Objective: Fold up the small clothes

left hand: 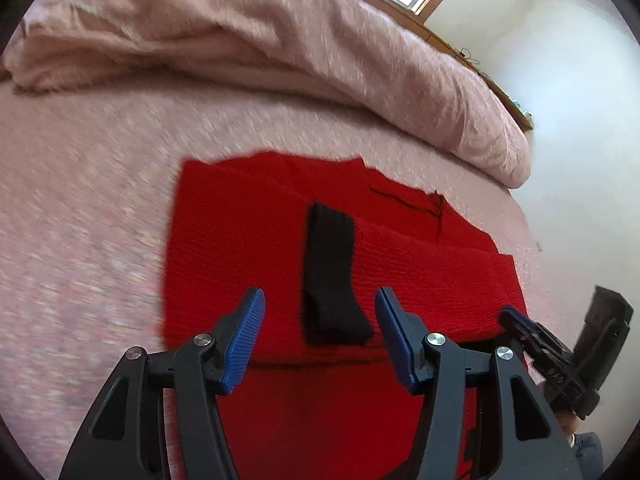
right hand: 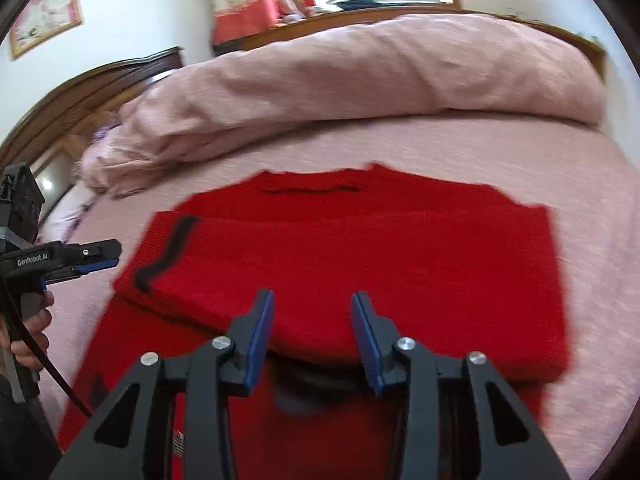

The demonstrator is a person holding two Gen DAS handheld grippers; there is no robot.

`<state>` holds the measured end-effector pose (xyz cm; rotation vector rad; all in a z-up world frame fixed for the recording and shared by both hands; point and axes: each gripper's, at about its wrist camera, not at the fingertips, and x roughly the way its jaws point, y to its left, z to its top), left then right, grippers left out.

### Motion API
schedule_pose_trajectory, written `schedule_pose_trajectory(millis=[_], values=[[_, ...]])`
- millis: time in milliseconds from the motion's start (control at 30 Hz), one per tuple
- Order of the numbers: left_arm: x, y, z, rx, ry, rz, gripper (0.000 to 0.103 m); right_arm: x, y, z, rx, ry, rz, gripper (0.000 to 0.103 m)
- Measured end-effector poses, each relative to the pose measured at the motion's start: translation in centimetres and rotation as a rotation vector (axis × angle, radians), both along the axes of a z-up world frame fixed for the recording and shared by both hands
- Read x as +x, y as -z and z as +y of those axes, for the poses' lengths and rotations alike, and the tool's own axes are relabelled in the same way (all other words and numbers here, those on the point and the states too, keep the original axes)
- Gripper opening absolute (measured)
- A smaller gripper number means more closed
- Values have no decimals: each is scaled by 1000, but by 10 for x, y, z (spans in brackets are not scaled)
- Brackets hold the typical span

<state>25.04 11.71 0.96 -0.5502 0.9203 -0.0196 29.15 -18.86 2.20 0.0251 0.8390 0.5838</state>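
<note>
A red knitted sweater lies partly folded on the pink bed; it also shows in the right wrist view, with an upper layer folded over the lower part. A black cuff lies on top of it, and shows as a black strip at the sweater's left edge. My left gripper is open and empty, its blue pads on either side of the black cuff, above it. My right gripper is open and empty above the fold's near edge. Each gripper shows in the other's view: the right one and the left one.
A rolled pink duvet lies across the far side of the bed. A wooden headboard stands at the left, a window and curtain behind. The bed's edge and a white wall are to the right.
</note>
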Motion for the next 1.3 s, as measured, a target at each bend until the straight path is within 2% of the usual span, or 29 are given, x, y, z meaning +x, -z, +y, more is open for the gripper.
schedule_pose_trajectory(millis=[100,167,200,233,267,300,333,433,500,567,667,733,767,800,833,867,933,967,1000,1033,1067,1133,1233,1300], values=[[14,21,-12,53,18,50,51,5,-3,-42,-6,102,-15,42],[15,23,-16,98,6,30,33,10,-4,-65,18,157,-14,40],[15,21,-17,117,2,5,10,14,-2,-76,41,169,-1,37],[15,20,-18,122,5,-4,0,18,3,-83,46,178,14,33],[13,18,-19,131,0,-14,0,21,8,-86,35,185,34,30],[11,16,-20,142,-8,-32,0,26,17,-88,7,191,60,18],[6,14,-20,156,-20,-46,0,29,26,-88,-21,193,80,16],[7,17,-16,140,-13,-17,0,27,31,-86,-38,187,41,16],[6,18,-17,155,-6,-12,0,24,28,-82,-64,185,24,16],[4,17,-20,185,3,-14,0,16,22,-81,-78,190,12,18],[-5,10,-22,186,32,-21,0,-1,10,-85,-82,193,-4,23],[-15,3,-22,197,40,-15,0,-23,1,-92,-94,194,-25,37],[-23,-2,-23,197,49,-15,1,-33,-2,-94,-98,194,-40,43],[-30,-6,-25,195,65,-17,10,-43,-5,-98,-99,191,-58,55],[-40,-11,-28,196,88,-25,24,-53,-6,-101,-93,178,-70,69],[-52,-15,-31,202,108,-38,29,-60,-7,-104,-94,163,-71,74],[-79,-19,-37,245,126,-59,53,-73,-3,-111,-137,154,-3,76],[-97,-18,-39,271,136,-78,58,-78,0,-116,-129,154,35,76],[-109,-14,-39,293,137,-71,61,-86,3,-124,-88,149,69,76],[-123,-9,-39,323,134,-23,61,-96,8,-133,-24,128,101,76],[-133,-6,-38,320,136,-6,61,-105,11,-140,24,108,119,76],[-153,-4,-33,303,131,16,61,-125,22,-156,101,92,155,76],[-171,-6,-27,275,95,30,61,-140,37,-168,144,111,240,76],[-178,-1,-19,235,75,38,61,-149,41,-175,208,117,256,76]])
